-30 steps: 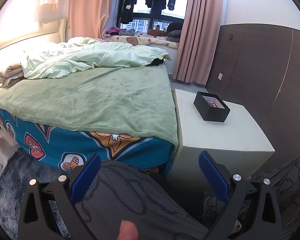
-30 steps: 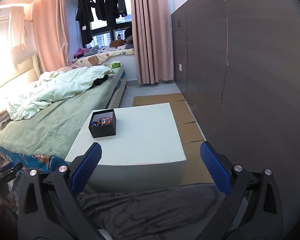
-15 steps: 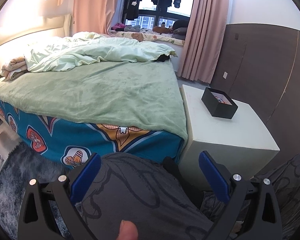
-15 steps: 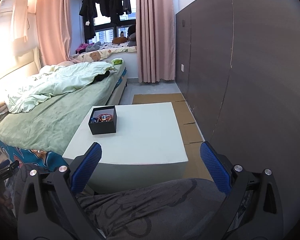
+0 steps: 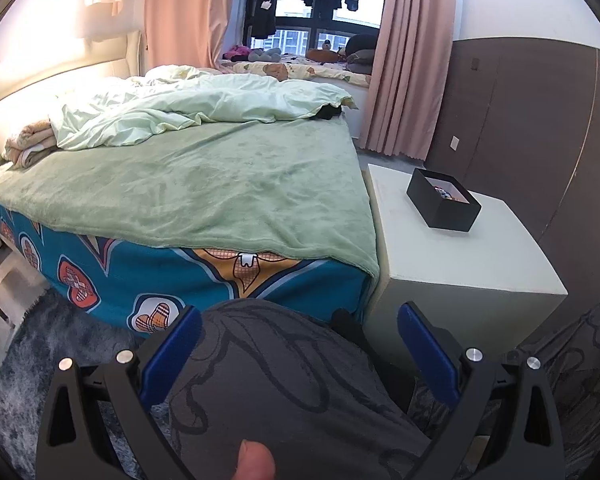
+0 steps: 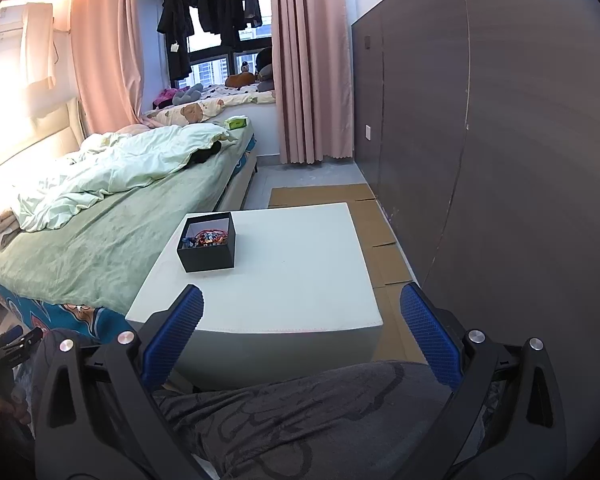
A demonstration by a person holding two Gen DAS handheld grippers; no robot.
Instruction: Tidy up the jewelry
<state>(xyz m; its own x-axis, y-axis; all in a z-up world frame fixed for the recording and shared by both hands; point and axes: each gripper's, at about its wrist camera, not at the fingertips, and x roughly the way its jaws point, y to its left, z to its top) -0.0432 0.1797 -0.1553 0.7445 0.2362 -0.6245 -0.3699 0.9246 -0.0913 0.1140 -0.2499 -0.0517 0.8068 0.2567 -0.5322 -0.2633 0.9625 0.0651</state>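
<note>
Right wrist: black box [image 6: 206,255] near white table [image 6: 300,280] left edge.

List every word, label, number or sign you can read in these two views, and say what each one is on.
No text can be read in either view.
Hang tag on the dark clothes at the window: too small to read.
Green box on the bed's far end: any print is blurred.
Black box on the white table: no marking shows.

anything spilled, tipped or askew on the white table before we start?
Nothing stands out. The black box sits upright on the white table near its bed-side edge, lidless, with the colourful jewelry piled inside. Nothing lies loose on the tabletop. Both grippers, left and right, are open and apart from it.
</note>
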